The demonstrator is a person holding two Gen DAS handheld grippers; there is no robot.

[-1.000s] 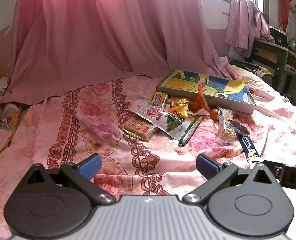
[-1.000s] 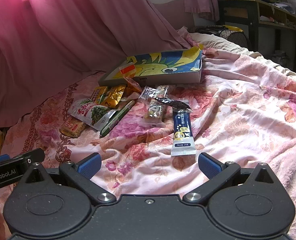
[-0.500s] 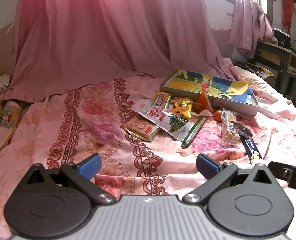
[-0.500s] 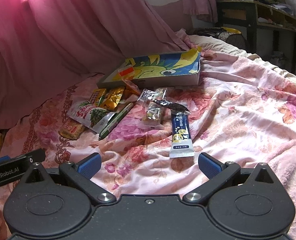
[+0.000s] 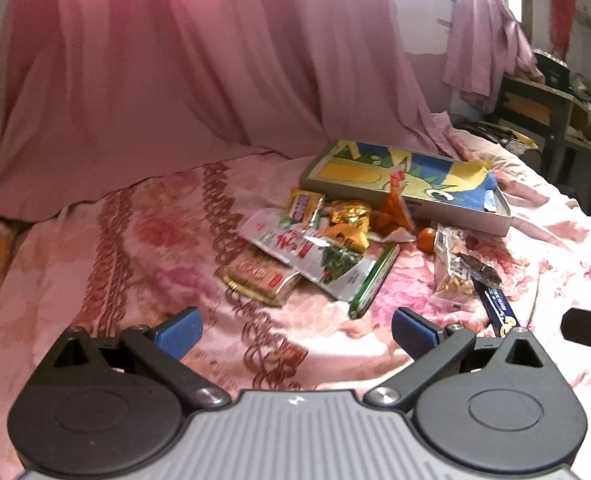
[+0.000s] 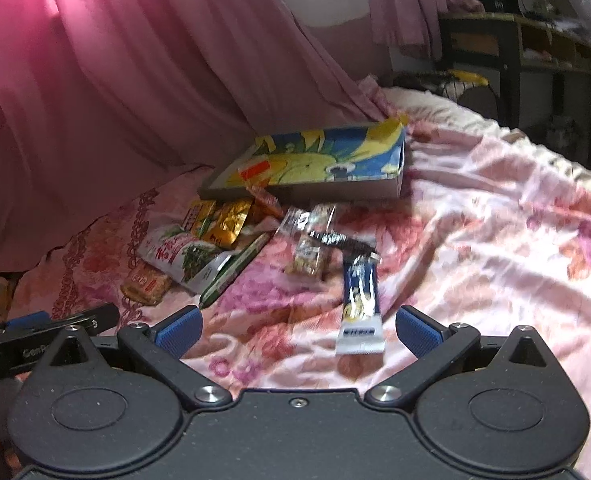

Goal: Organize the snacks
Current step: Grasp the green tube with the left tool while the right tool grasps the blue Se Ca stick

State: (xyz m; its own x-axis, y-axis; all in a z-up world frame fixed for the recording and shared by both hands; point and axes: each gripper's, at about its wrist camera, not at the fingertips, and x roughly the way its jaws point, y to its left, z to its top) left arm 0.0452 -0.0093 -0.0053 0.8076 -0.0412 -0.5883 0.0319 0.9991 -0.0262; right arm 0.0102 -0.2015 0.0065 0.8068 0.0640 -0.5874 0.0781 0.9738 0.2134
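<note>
Left wrist view: my left tool (image 5: 293,326) hangs low over the bed (image 5: 143,264), fingers spread wide, nothing between them. Right wrist view: my right tool (image 6: 297,326) is likewise spread wide and empty, with the blue stick pack (image 6: 360,304) lying just ahead of its right finger. I judge both are held open and back from the pile so I can pick a first item; no snack is gripped yet.

Location of task items: the snacks lie in a loose heap at frame centre, on the floral bedspread, just in front of the cartoon-printed box (image 5: 407,184). The box sits flat and open-topped behind them, likely the destination, hence the heap against its near wall.

Count, left wrist view:
- 1 large white-and-green pouch (image 5: 315,252), overlapping others
- 1 brown biscuit pack (image 5: 257,280), partly under the pouch
- 1 slim green stick (image 5: 373,280)
- 1 small yellow packet (image 5: 304,206)
- 1 gold foil packet (image 5: 349,222)
- 1 orange packet (image 5: 393,208), propped against the box wall
- 1 small orange fruit (image 5: 427,238)
- 1 clear bag of nuts (image 5: 451,272)
- 1 dark strip (image 5: 479,270) lying across the bag and stick pack
- 1 blue stick pack

Total: 10 loose items, 1 box. More may be hidden under the overlaps; cannot tell.
</note>
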